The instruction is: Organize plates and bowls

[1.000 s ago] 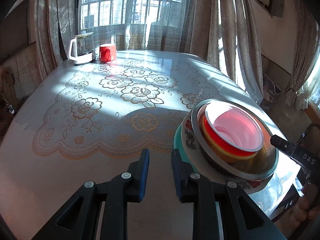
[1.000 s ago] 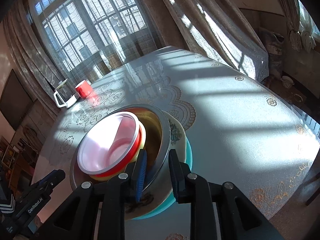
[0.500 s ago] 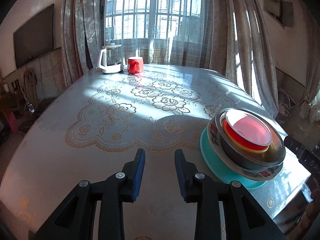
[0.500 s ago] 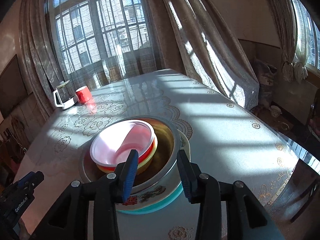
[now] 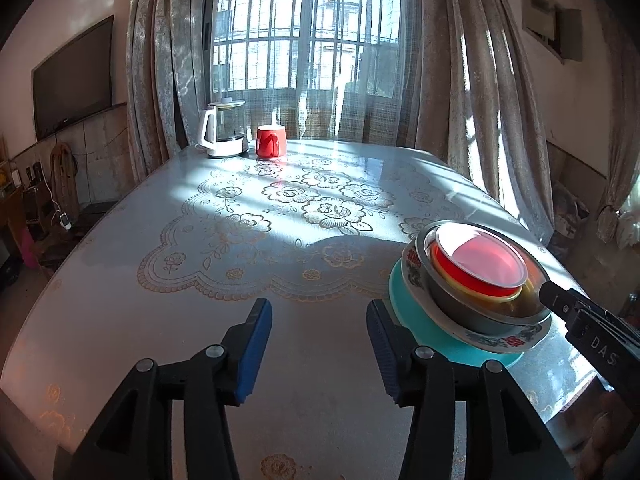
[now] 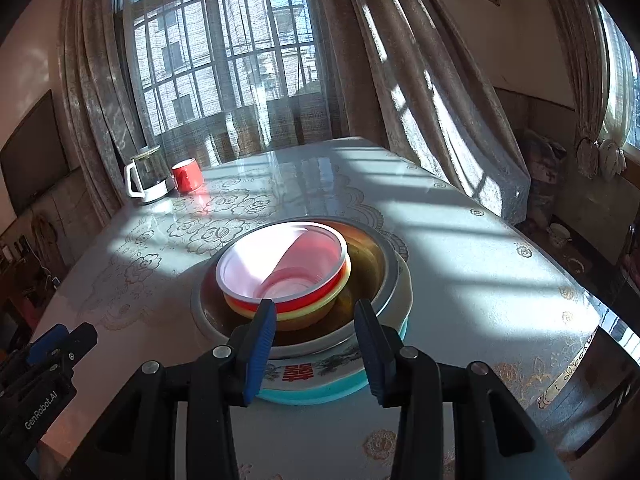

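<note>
A stack of dishes stands near the table's right edge: a teal plate (image 5: 432, 340) at the bottom, a white patterned plate (image 6: 320, 372), a steel bowl (image 6: 372, 256), then yellow, red and white plastic bowls (image 6: 280, 264). The top white bowl also shows in the left wrist view (image 5: 480, 256). My left gripper (image 5: 320, 332) is open and empty, to the left of the stack above the table. My right gripper (image 6: 316, 332) is open and empty, just in front of the stack's near rim, not touching it.
A white kettle (image 5: 224, 134) and a red mug (image 5: 271, 142) stand at the far end of the table by the window. A lace-patterned cloth (image 5: 260, 216) covers the table. The table's right edge (image 6: 600, 320) is close to the stack.
Both grippers have opened wide and pulled back and up from the stack. The right gripper let go of the steel bowl's rim. The stack stays in place.
</note>
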Demonstrator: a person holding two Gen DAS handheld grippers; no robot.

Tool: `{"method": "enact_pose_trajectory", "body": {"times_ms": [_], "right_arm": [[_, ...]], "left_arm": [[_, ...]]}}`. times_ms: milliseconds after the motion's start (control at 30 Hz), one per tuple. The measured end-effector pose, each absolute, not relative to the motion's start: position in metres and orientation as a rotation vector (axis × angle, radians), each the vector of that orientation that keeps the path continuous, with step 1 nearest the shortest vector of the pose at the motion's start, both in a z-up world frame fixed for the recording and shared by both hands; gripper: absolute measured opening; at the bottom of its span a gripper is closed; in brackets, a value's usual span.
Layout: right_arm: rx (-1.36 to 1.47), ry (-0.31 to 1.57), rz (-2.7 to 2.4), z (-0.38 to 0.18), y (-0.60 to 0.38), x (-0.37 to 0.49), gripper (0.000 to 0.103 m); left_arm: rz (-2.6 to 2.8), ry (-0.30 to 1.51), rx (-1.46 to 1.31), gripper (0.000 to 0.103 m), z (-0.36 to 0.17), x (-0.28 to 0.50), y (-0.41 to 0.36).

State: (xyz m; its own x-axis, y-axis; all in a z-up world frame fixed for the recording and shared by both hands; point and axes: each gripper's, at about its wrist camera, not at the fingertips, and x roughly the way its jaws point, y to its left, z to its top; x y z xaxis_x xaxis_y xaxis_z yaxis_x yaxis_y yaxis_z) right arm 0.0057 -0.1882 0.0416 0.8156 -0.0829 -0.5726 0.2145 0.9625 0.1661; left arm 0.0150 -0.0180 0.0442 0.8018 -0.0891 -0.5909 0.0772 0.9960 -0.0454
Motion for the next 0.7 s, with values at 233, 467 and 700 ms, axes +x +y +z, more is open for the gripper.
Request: {"method": "enact_pose_trajectory", "body": {"times_ms": [233, 467, 700], "right_arm": [[0.233, 0.596, -0.161, 0.0422, -0.1896, 0.0034, 0.041], [0.237, 0.6, -0.158, 0.0407, -0.1907, 0.0041, 0.041], [0.238, 0.6, -0.159, 0.0407, -0.1906, 0.0044, 0.041]], "left_arm": [[-0.089, 0.624, -0.014, 0.053, 0.0459, 0.0132, -0.0204], [-0.089, 0.624, -0.005, 0.053, 0.0461, 0.0111, -0.0226], [-0.089, 0.621, 0.001, 0.053, 0.0475, 0.0111, -0.024]]}}
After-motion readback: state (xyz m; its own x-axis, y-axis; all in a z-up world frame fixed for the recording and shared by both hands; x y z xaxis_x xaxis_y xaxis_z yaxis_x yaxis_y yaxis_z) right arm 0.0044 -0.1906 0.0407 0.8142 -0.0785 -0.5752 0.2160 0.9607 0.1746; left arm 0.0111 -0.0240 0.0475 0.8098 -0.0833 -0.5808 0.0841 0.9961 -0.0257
